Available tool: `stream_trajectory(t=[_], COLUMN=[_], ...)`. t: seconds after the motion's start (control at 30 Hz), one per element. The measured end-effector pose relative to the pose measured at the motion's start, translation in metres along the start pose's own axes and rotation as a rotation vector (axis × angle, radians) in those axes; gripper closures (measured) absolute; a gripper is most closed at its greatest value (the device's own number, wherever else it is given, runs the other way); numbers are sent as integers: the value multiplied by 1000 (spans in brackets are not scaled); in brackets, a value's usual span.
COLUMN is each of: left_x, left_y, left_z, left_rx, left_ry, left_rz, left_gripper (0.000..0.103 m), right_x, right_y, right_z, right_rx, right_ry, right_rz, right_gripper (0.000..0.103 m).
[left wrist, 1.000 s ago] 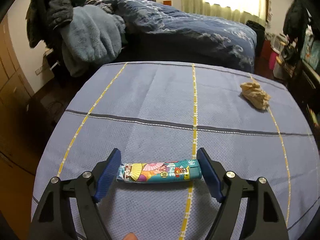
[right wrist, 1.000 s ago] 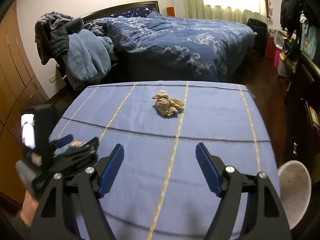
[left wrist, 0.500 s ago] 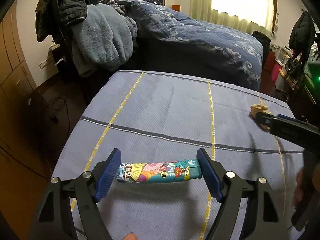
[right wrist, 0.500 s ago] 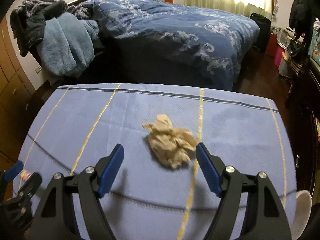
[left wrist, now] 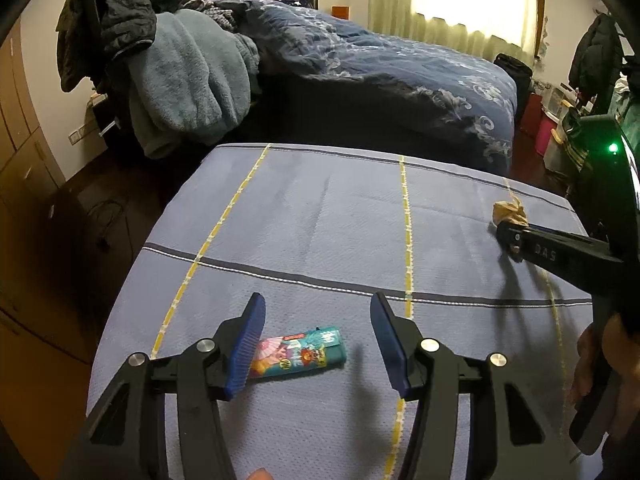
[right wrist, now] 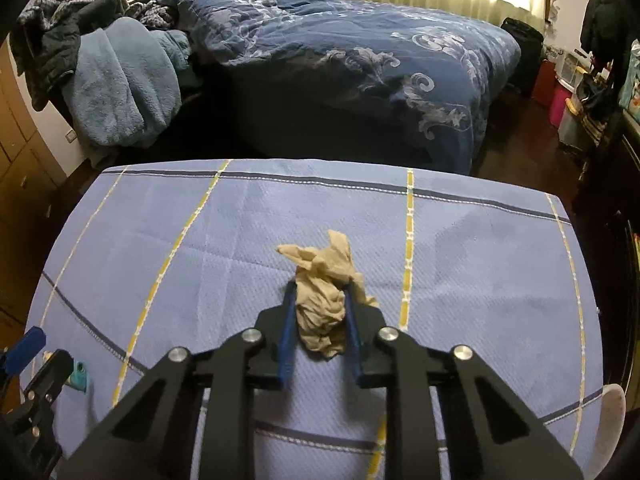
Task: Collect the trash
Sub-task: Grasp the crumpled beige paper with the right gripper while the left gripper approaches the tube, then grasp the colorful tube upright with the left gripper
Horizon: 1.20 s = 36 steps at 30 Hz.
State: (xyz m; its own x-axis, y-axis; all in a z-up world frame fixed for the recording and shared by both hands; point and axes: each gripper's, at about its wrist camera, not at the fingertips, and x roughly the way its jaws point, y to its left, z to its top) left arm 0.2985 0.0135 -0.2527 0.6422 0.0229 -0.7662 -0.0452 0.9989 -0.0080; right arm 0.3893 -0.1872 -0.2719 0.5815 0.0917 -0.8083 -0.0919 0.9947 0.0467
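Blue tablecloth (right wrist: 480,248), crumpled paper (right wrist: 324,300) pinched between closing right jaws

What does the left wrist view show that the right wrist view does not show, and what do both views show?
Only the left wrist view: the left gripper closing around the colourful wrapper, one pad touching it.

Only the right wrist view: the right gripper closing, its pads pressing the crumpled paper; a white bin rim at the right.

Both: the blue tablecloth, the paper, the bed.

Tablecloth (right wrist: 240,240): light blue, yellow and dark grid stripes. Crumpled paper (right wrist: 324,300) beige; wrapper (left wrist: 298,354) teal with pink and orange print. Duvet (right wrist: 360,40) navy, pale scrollwork.
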Motion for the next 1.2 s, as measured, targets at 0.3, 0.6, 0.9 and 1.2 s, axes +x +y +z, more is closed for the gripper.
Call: stream_trajectory(t=[0.3,0.6,0.9,1.2], left_x=[-13,-9,18,4], left_y=[21,13,5,11], left_z=[-14,-16,-22,-32], left_rx=[-39,132,451,436], left_ry=[18,8,57,40], left_rz=[-32,-108,-222,-323], left_gripper=[55,4,5,73], right_x=[-49,-91,-130,-146], right_y=[6,15,17,21], right_z=[-28,-63,-86,-98], right_rx=[-34,-44,-39,-12], right_ry=[-59,-84,-99,-97], right_rz=[36,88,105,126], right_gripper=[82,82,82,82])
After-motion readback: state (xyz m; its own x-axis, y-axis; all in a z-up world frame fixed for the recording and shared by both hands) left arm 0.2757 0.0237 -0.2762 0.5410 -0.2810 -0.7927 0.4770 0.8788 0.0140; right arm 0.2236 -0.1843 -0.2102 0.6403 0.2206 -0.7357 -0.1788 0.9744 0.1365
